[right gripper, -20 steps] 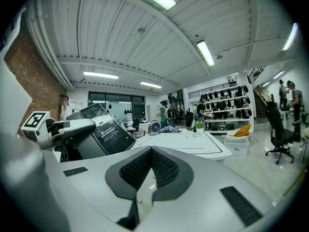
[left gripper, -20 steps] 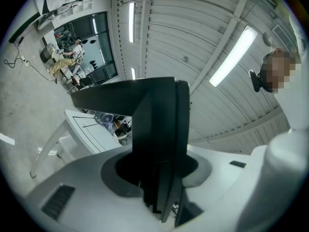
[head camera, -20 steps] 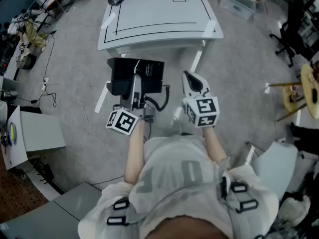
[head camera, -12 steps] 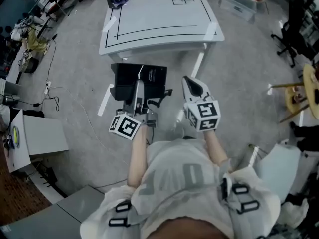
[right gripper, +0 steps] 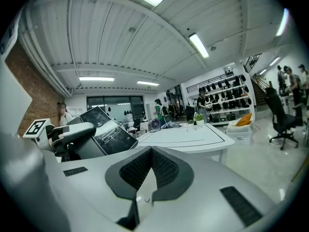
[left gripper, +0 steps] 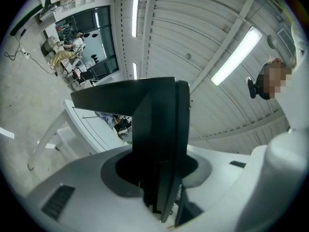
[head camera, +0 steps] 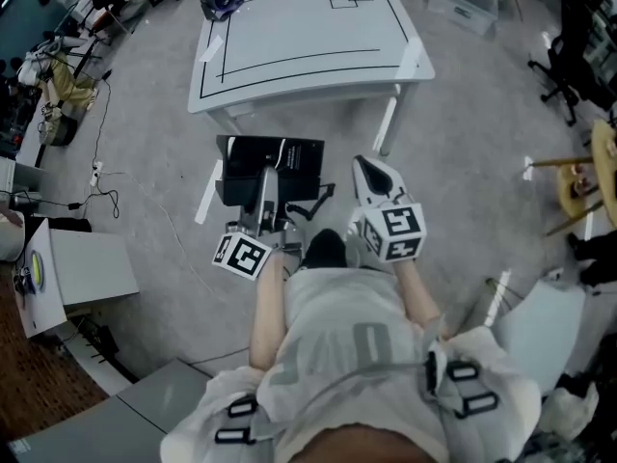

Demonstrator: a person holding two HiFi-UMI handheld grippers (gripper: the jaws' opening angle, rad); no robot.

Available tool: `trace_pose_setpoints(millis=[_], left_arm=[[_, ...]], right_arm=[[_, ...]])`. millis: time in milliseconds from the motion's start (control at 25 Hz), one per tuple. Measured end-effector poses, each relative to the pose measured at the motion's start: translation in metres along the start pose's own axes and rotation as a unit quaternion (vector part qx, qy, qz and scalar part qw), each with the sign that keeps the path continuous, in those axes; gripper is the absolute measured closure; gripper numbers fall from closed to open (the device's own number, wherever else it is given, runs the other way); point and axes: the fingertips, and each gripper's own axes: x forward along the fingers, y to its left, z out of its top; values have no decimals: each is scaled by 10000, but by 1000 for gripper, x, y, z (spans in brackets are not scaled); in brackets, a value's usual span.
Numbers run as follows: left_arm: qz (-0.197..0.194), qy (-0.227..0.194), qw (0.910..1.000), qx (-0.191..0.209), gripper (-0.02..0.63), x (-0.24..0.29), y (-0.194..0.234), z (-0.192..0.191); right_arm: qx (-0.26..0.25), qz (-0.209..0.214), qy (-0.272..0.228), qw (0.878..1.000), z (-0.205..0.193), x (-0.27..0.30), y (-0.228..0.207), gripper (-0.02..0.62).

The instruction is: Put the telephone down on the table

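Left gripper [left gripper: 160, 180] first: I've got its 2 jaws clamped on the black telephone [left gripper: 154, 124], which stands edge-on between them and blocks the middle of that view. Right gripper [right gripper: 145, 178]: the 2 ribbed pads sit pressed together with nothing between them. For writing, the right gripper view gives me pale lines of print on the telephone's dark face, too small to read. The cube [head camera: 241, 256] on the left gripper and the cube [head camera: 395, 231] on the right one carry only black-and-white square markers. The left gripper view shows me the telephone as 1 dark slab against ceiling lights. The right gripper view shows its broad face tilted up, gripped from the side. Only the head view picks up the black coiled cord [head camera: 310, 204] hanging off its near edge. From the head view, the telephone is in the air over the grey floor, near the front edge of the white table [head camera: 308, 27] but short of it. Both bare forearms reach out from the body, grippers side by side and pointing toward the table, the right one just beside the telephone.
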Motion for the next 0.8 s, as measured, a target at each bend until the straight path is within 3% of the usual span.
trace_pose_setpoints(millis=[200, 800], left_arm=[[22, -67, 9999, -84, 442, 6, 9, -1], [-274, -145, 9994, -175, 442, 96, 32, 12]], right_arm=[[44, 27, 20, 10000, -5, 8, -8, 588], [-155, -129, -152, 9997, 29, 75, -52, 588]])
